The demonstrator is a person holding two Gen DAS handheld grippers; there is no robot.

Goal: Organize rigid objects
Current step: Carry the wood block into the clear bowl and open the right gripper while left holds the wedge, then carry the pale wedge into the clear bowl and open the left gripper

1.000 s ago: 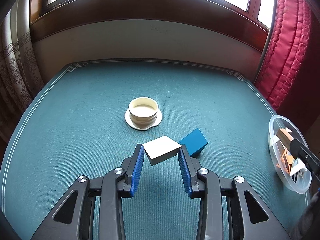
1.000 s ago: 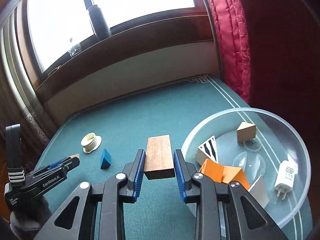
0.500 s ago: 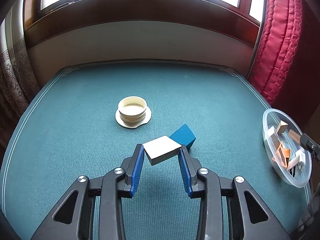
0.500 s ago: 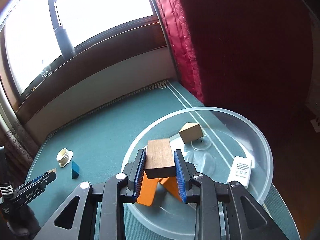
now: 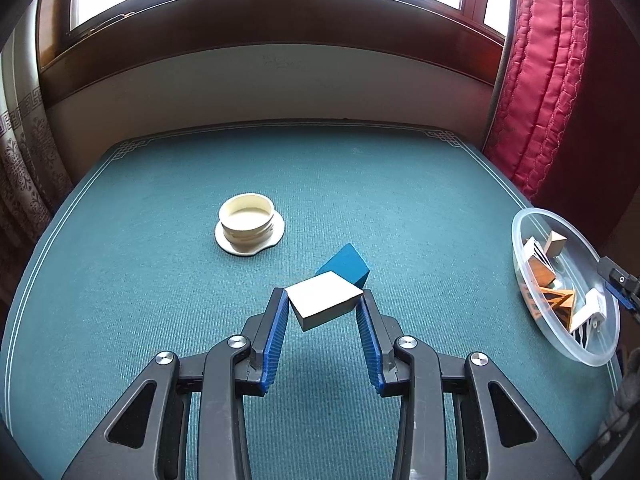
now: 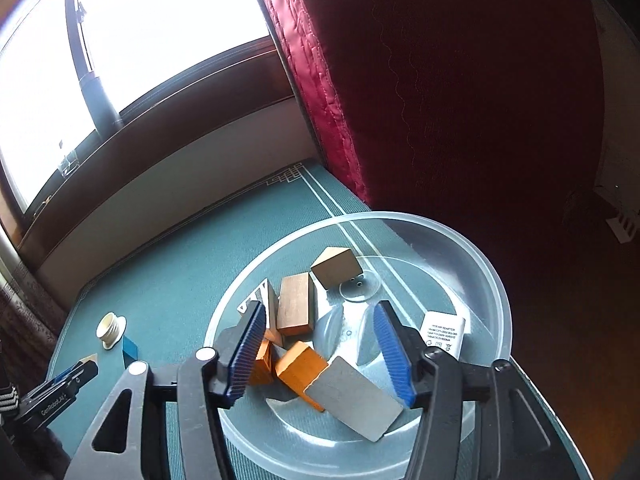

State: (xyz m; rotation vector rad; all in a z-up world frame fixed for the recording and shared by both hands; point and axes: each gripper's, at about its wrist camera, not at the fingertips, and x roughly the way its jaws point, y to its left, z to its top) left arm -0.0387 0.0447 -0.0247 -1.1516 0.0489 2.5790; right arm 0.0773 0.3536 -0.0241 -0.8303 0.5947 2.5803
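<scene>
**Two tongs, one block dropped in the bowl**

Left tongs [image 5: 323, 312] pinch a white block [image 5: 325, 298] by its corners, tilted, above the green tabletop [image 5: 160, 280]. Just behind it sits a blue block [image 5: 345, 265]; farther back-left, a cream lid [image 5: 249, 229]. Over on the right, the right tongs [image 6: 320, 346] gape wide over the clear bowl [image 6: 480, 264], gripping nothing. Inside lie a grey block [image 6: 354, 398], orange blocks [image 6: 300, 366], a brown wooden block [image 6: 295, 304], a white adapter [image 6: 444, 333] and a tan block [image 6: 336, 267] at the back.
</scene>
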